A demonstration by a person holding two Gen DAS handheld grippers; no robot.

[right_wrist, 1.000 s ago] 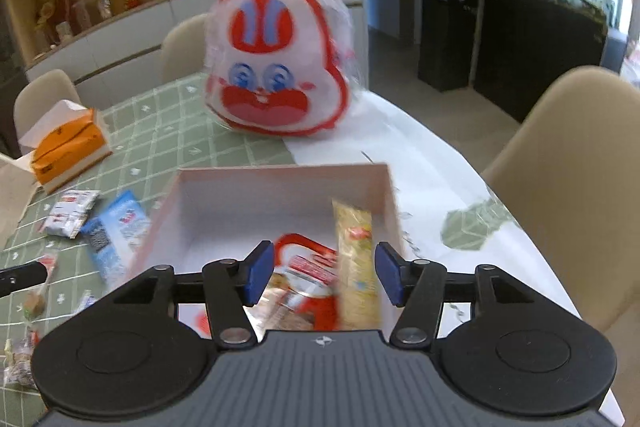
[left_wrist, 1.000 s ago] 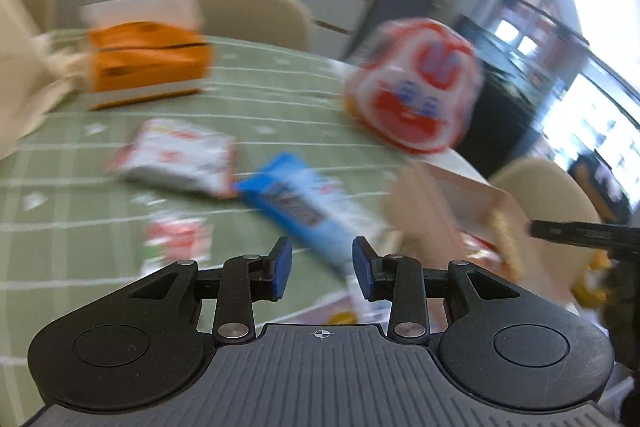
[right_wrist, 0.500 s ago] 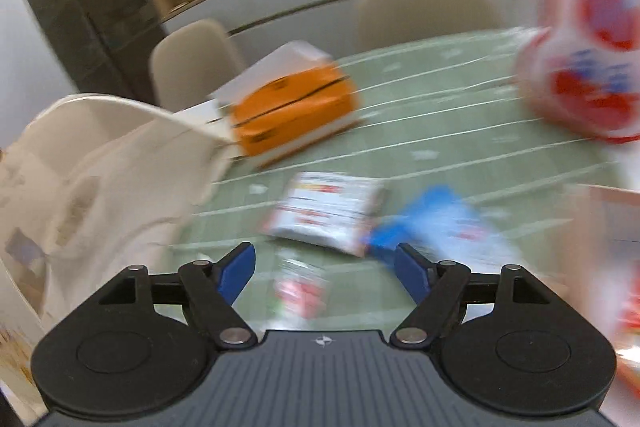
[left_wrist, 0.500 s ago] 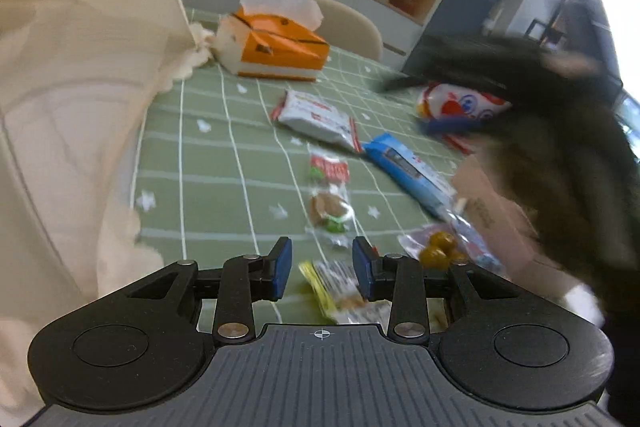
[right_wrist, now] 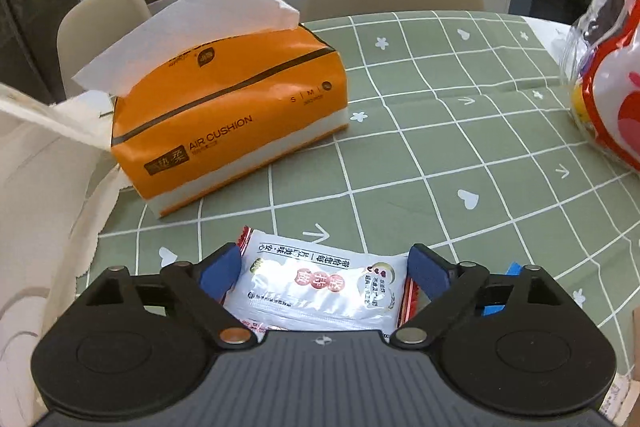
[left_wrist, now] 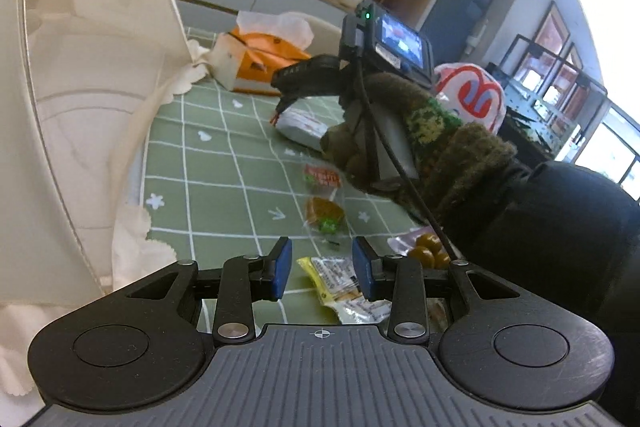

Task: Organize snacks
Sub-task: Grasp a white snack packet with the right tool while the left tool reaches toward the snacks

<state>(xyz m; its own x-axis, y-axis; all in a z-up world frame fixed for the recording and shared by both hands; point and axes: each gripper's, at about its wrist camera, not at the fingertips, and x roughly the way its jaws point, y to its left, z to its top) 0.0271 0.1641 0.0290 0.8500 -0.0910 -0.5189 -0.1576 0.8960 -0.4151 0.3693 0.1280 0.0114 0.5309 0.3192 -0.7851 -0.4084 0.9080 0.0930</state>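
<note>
- The right gripper (right_wrist: 322,269) is held steeply down over the white snack packet (right_wrist: 320,287), which lies flat on the green checked tablecloth (right_wrist: 440,155). The packet is bracketed by the two blue pads, one at each short end.
- Its jaws are opening, so that the packet's full length can be taken between them; the pads do not seem to press on the wrapper yet, though the right end is partly hidden.
- The orange tissue pack (right_wrist: 224,123) is seen well ahead of the fingertips, left clear of the reach.
- The left gripper (left_wrist: 322,273) is kept partly parted and holds nothing; a yellow wrapped snack (left_wrist: 336,283) lies on the cloth just beyond and between its fingers, probably lined up as the next pick.
- Further ahead, loose sweets (left_wrist: 324,199) are scattered, and the person's gloved hand (left_wrist: 400,139) is seen carrying the other tool.
</note>
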